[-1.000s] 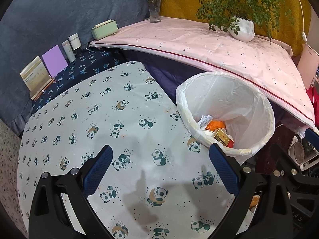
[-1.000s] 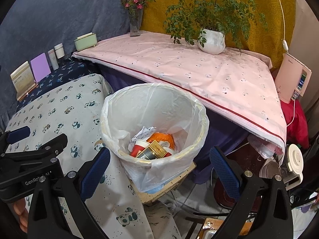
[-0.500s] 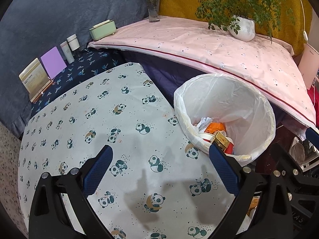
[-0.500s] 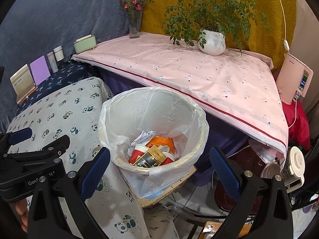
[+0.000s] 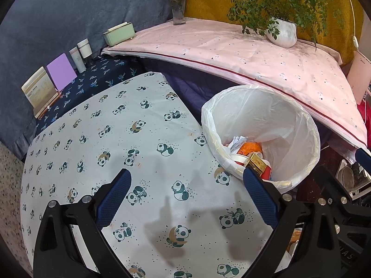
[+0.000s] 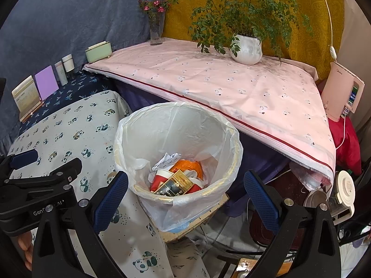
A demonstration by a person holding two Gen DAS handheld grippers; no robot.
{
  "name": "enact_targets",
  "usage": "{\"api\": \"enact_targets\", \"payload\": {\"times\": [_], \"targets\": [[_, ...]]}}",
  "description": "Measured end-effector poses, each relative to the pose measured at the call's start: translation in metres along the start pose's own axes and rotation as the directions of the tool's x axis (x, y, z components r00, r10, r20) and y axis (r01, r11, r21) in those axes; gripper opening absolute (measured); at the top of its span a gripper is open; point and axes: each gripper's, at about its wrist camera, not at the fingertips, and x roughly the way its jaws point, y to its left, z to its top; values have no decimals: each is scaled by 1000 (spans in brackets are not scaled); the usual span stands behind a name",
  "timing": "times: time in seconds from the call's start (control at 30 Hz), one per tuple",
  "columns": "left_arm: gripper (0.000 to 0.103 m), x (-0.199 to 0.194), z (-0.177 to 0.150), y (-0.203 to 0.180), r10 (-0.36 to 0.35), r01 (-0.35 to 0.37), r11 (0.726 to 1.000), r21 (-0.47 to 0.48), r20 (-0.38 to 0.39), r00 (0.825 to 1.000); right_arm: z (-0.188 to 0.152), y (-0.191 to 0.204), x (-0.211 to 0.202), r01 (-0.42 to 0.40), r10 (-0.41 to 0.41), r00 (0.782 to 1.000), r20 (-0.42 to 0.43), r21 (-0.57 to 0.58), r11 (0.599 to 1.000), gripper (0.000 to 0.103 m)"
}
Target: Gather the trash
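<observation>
A trash bin lined with a white plastic bag stands beside the round table with a panda-print cloth. Inside lie a red paper cup, a gold and black box, an orange wrapper and crumpled paper. The bin also shows in the left wrist view. My left gripper is open and empty above the table. My right gripper is open and empty just in front of the bin.
A pink-covered table behind the bin holds a potted plant, a flower vase and a green box. Cards and small bottles stand on a dark blue cloth at the left. A kettle and clutter sit at the right.
Both grippers have drawn back a little from the bin, so it sits slightly lower and farther. Both stay open and empty.
</observation>
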Motion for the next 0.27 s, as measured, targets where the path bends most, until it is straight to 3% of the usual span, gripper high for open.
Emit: {"api": "enact_targets", "payload": {"times": [0.27], "targets": [[93,-1,1,2,-8,8,1000,-18,10,1000,2,0,1,-2,2,1000,1,0,1000,96]]}}
